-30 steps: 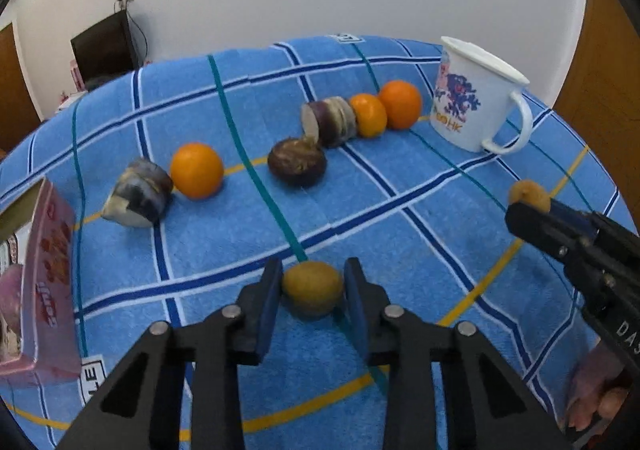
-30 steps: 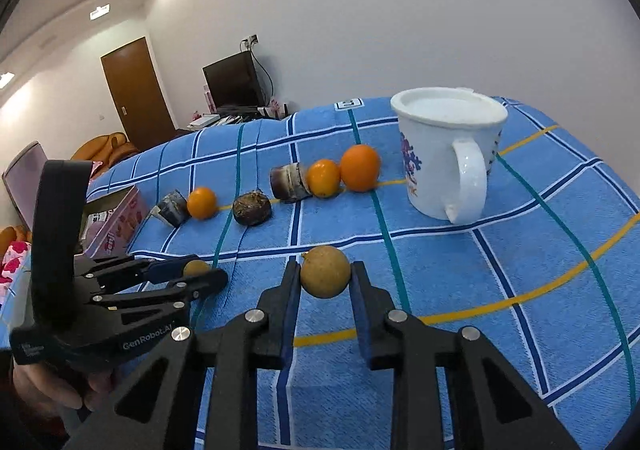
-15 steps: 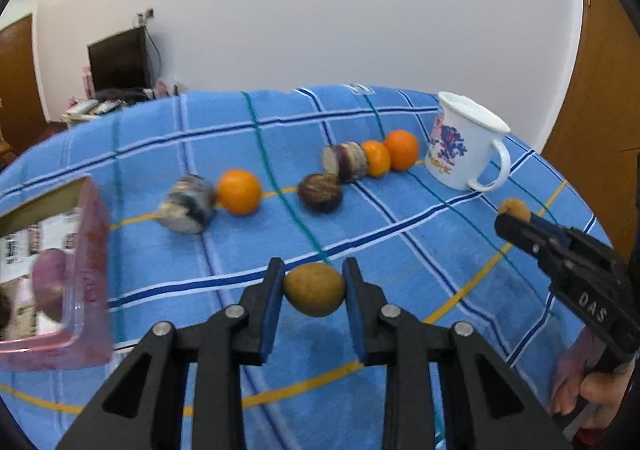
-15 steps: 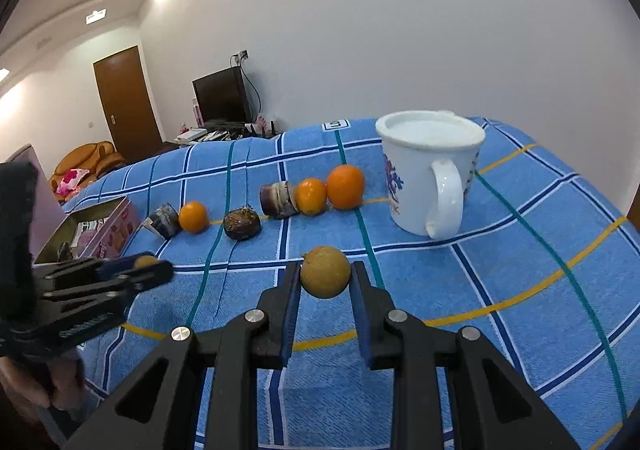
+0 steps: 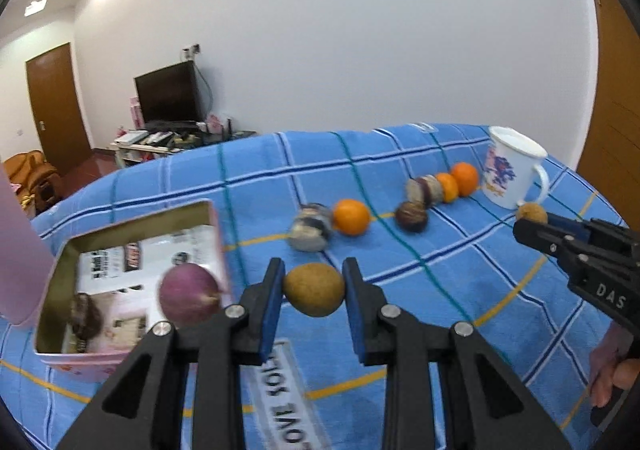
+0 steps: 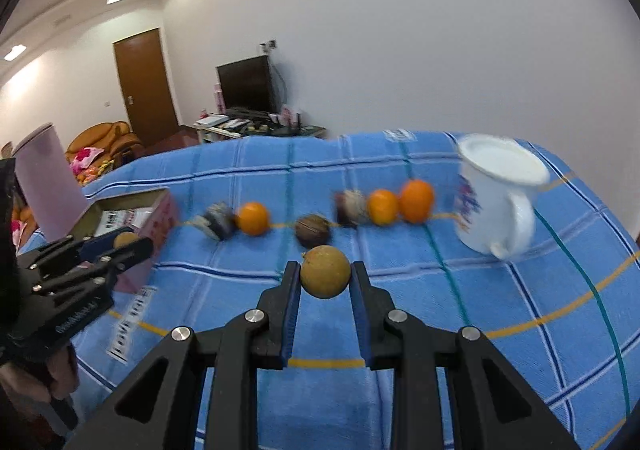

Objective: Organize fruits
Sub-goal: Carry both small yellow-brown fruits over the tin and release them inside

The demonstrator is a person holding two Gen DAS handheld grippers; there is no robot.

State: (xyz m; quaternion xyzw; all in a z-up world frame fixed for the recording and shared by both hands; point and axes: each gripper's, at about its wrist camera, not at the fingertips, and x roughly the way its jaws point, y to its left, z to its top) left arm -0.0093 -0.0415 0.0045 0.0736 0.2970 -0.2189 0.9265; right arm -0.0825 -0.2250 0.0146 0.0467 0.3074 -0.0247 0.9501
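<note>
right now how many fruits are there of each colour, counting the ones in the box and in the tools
orange fruits: 3
tan fruits: 2
dark fruits: 4
purple fruit: 1
total: 10

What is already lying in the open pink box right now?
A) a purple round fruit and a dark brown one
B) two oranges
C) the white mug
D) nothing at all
A: the left wrist view shows a purple round fruit and a dark brown fruit inside the pink box.
</note>
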